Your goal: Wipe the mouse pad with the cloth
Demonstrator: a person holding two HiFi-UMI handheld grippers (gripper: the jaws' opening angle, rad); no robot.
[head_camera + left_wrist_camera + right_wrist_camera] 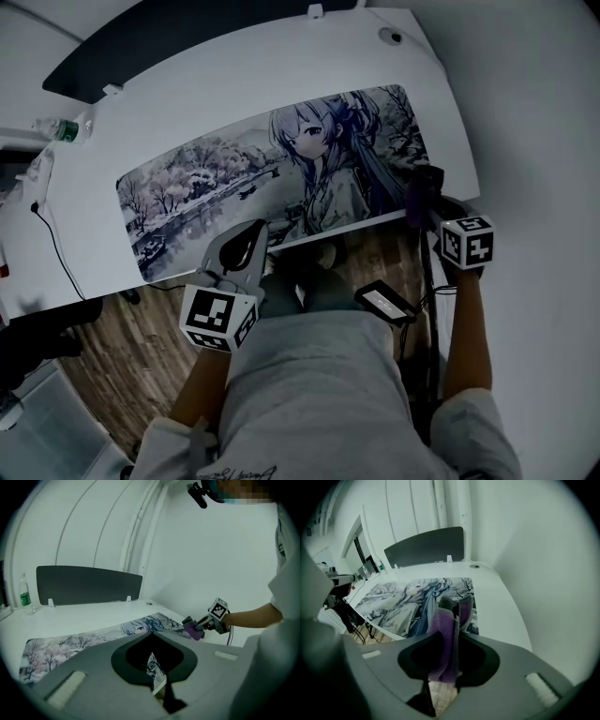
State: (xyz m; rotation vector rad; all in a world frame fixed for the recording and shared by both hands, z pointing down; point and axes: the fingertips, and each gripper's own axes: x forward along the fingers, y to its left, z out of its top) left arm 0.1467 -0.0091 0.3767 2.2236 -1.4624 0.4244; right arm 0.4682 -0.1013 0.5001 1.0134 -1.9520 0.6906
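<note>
The pad bears a grey-blue and white print: a long-haired anime girl on the right, snowy trees and a river on the left. The cloth is purple. The desk is white and its back screen dark grey. The left gripper and right gripper are grey, with black-and-white marker cubes. The floor is brown wood grain.

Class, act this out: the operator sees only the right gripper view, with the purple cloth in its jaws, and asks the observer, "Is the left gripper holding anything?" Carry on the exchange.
Observer: No. The left gripper has its jaws together with nothing between them.
Operator: Where is it?
Observer: In the head view its tip is at the near edge of the mouse pad, about midway along. Whether it touches cannot be told.
</note>
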